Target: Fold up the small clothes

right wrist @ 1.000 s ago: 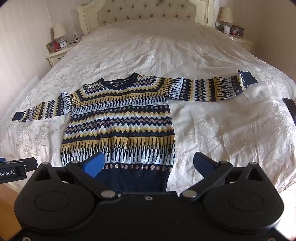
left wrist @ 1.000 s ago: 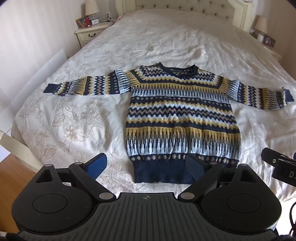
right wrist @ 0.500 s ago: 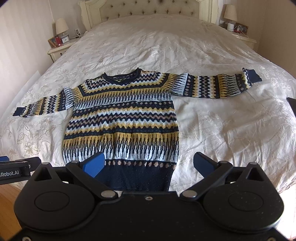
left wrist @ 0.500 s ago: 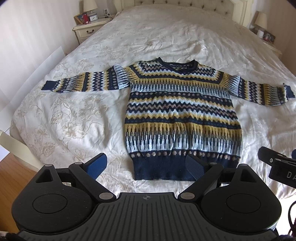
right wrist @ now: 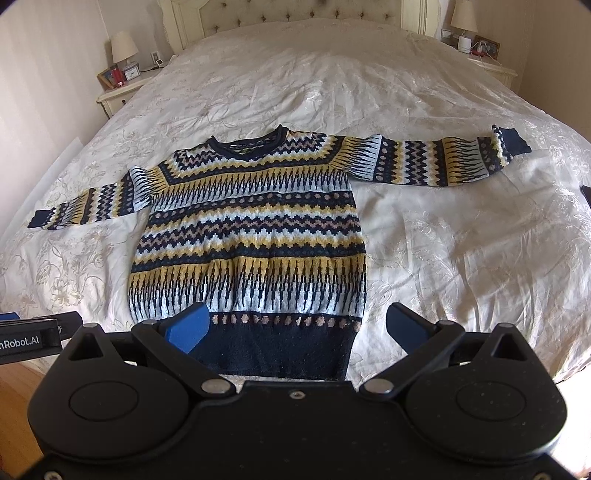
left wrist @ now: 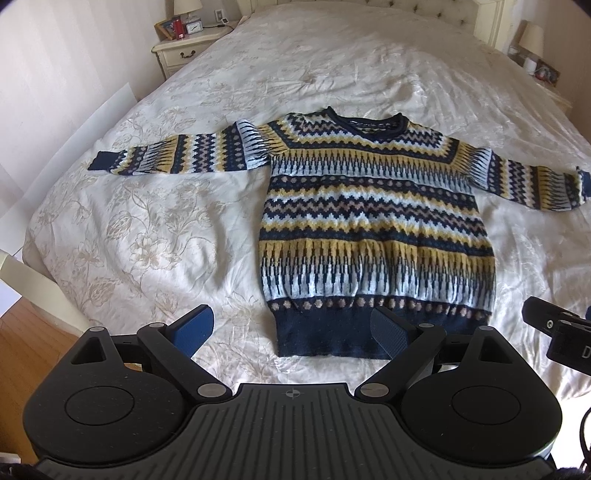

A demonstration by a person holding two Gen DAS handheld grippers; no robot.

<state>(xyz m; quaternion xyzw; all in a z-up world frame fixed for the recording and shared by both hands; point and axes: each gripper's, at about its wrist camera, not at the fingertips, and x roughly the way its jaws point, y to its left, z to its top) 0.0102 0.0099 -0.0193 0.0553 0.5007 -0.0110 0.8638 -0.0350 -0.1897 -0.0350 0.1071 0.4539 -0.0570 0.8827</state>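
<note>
here, sweater flat, cream floral bedspread

Sweater hem: lower edge hidden behind right gripper body. Nightstand beside the bed: small items too small to identify. Headboard top cut off by frame.

Cream floral bedspread, tufted headboard, bedside lamps, wooden floor
</note>
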